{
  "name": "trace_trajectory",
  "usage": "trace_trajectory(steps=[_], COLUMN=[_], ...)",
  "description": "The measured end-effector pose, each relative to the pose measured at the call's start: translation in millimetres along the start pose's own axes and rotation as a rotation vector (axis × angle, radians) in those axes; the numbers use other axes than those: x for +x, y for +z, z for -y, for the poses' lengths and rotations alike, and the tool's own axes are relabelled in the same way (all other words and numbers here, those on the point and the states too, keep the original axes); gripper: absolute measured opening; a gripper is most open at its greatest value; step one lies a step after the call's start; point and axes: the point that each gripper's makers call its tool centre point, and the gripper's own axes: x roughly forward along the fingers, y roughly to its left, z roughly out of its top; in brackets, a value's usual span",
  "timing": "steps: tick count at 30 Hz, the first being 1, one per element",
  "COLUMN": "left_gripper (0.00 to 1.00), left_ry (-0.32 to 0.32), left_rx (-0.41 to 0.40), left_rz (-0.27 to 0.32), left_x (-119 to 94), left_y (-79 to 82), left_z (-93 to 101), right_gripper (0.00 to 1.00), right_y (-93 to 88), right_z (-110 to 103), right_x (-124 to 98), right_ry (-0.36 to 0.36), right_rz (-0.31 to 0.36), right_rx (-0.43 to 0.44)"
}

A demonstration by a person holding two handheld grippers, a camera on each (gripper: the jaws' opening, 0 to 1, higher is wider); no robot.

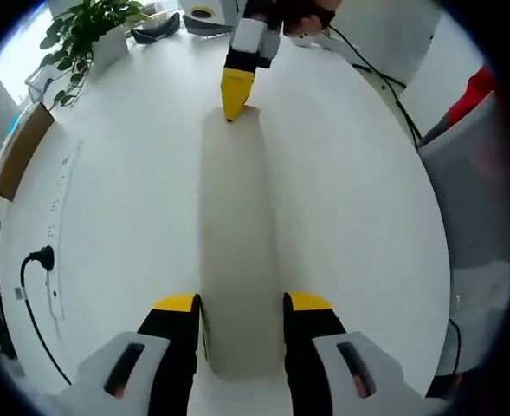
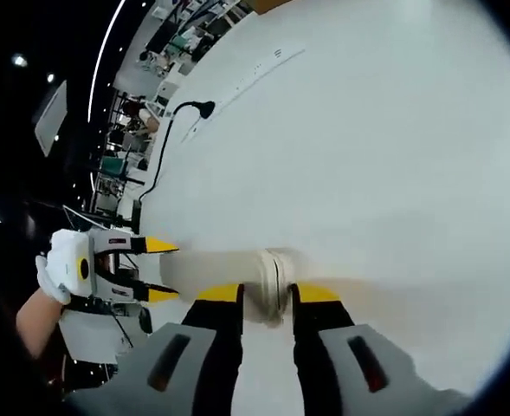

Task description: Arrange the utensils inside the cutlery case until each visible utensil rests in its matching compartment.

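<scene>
Cutlery case (image 1: 237,251), a long beige roll, lies flat on the white counter (image 1: 358,217) with bare surface all round. Left tool (image 1: 242,347) straddles one end, its jaws close against the sides; right tool (image 2: 267,299) clasps the other end. A power cable (image 1: 38,303) runs near the counter's edge.

One cutlery case (image 1: 237,251), two grippers, left gripper (image 1: 242,303), right gripper (image 2: 266,295), one plant (image 1: 81,39)

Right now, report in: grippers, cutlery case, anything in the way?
Left gripper shut on one end of the case. Right gripper shut on the other end. Case flat on the table. Power cable off to one side.
</scene>
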Motion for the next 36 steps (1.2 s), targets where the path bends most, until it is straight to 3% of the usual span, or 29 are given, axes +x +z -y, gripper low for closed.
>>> trace_trajectory(steps=[5,10,12,16,18,20,22,25,28,29,32,34,36], left_gripper=[0.38,0.37,0.38,0.38,0.38,0.38,0.38,0.38,0.39,0.39,0.41,0.42,0.42], left_ry=[0.025,0.009,-0.023,-0.01,-0.008,-0.004,-0.001,0.004,0.021,0.031,0.042,0.054,0.037], left_rx=[-0.004,-0.018,-0.034,-0.044,-0.055,-0.065,-0.073,-0.084,-0.082,-0.08,-0.082,-0.12,-0.213], left_rz=[-0.002,-0.001,-0.027,-0.015,-0.001,0.015,0.046,0.093,0.104,0.104,0.092,0.094,0.149], left_x=[0,-3,-1,1,0,0,0,1,4,5,7,5,3], left_y=[2.5,6.5,2.5,-0.5,-0.1,0.1,0.6,-0.4,0.5,0.7,-1.8,-4.6,-3.4], left_z=[0.7,-1.4,0.9,-6.3,-3.9,-2.8,-1.1,-2.4,0.1,0.4,0.4,-0.4,2.0], right_gripper=[0.14,0.1,0.1,0.1,0.1,0.1,0.11,0.15,0.21,0.22,0.23,0.23,0.23], right_y=[-0.9,-4.9,-6.0,-5.1,-4.7,-4.5,-7.8,-11.2,-7.8,-13.6,-15.8,-18.1,-18.3], right_z=[-1,2,0,1,-1,-1,-5,-9,-2,-7,-8,-11,-12], right_x=[-4,-5,-6,-5,-5,-5,-5,-3,0,3,5,6,6], right_ry=[0.006,0.013,0.035,0.021,0.017,0.001,-0.008,-0.028,-0.041,-0.032,-0.017,-0.014,-0.014], right_rz=[-0.004,-0.014,-0.008,0.012,0.009,0.013,0.006,0.0,-0.002,-0.011,0.01,0.013,0.014], right_rx=[0.005,0.012,0.048,0.038,0.024,-0.06,-0.064,-0.135,-0.142,-0.068,-0.114,-0.113,-0.124])
